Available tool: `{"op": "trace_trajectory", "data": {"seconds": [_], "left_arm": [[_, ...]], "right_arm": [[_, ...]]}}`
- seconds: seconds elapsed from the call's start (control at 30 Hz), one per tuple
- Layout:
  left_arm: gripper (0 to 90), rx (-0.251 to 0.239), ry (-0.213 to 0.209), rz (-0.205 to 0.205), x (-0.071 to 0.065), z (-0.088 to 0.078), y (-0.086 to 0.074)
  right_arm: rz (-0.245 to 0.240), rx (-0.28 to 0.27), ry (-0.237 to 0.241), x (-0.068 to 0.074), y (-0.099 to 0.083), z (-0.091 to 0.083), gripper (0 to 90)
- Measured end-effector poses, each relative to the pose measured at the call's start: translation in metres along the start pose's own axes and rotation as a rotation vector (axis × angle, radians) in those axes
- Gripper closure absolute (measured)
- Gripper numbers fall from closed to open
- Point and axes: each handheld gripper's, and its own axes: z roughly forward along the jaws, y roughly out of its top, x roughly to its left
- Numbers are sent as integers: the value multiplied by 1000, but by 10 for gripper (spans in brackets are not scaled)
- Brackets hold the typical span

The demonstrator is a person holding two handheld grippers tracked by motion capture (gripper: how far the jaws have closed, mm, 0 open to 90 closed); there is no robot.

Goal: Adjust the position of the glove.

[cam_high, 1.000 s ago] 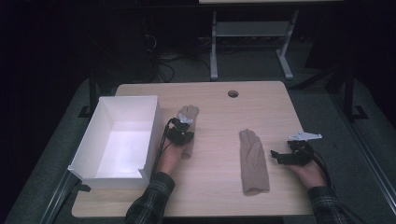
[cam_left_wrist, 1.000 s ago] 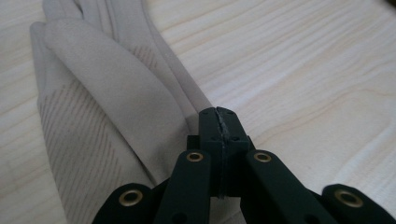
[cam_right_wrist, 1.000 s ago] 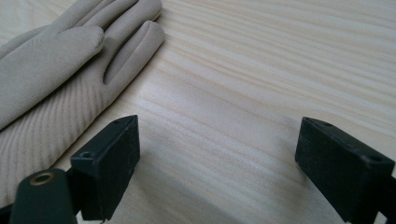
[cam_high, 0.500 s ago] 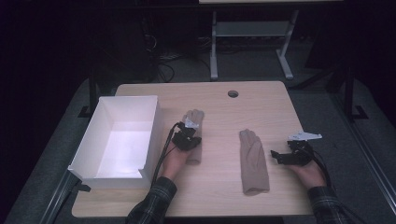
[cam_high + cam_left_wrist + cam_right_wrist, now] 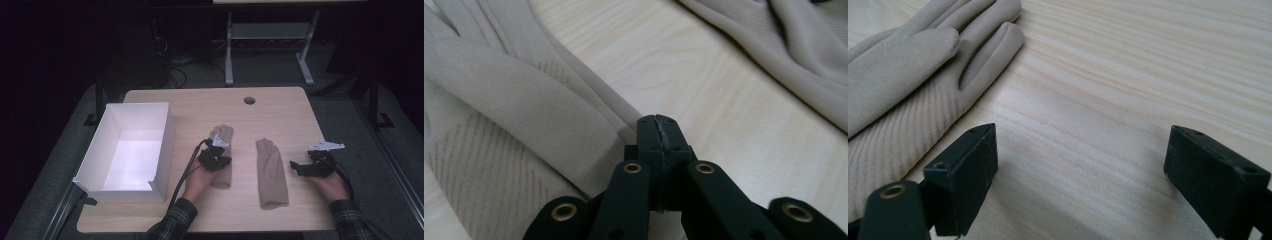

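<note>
1. Dark floor and a metal frame surround a pale wooden worktop (image 5: 280,107); a white box (image 5: 162,145) stands open along its left edge.
2. Two beige gloves lie on the middle of the worktop, both with their long axis running from the near edge toward the far edge, fingers pointing away from the person.
3. On the left glove (image 5: 223,137) sits the left gripper (image 5: 218,146), its jaws pressed together; in the left gripper view the shut tips lie against that glove's edge, and whether a fold of cloth is caught between them I cannot tell.
4. Next to it, the right glove (image 5: 271,170) lies flat and apart from it, a strip of bare wood between the two.
5. Near the right edge rests the right gripper (image 5: 297,166), jaws wide apart and holding nothing, pointing toward the right glove.
6. Judged from this, the coming move turns on the gap between the gloves: the right glove lies just beside the left gripper toward the right edge, parallel to its partner, so drawing the left glove sideways would bring the pair together.
</note>
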Motion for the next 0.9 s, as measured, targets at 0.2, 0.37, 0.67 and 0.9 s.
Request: {"op": "trace_trajectory", "data": {"seconds": [0.2,0.37,0.67,0.9], "left_arm": [[898,7,-40,13,-14,2,0],[898,15,-68,33,-23,4,0],[898,7,-116,30,-36,5,-2],[871,-27,-102,28,-27,-13,3]], "right_arm": [[0,0,0,0,0,0,133],[0,0,0,0,0,0,133],[0,0,0,0,0,0,133],[0,0,0,0,0,0,132]]}}
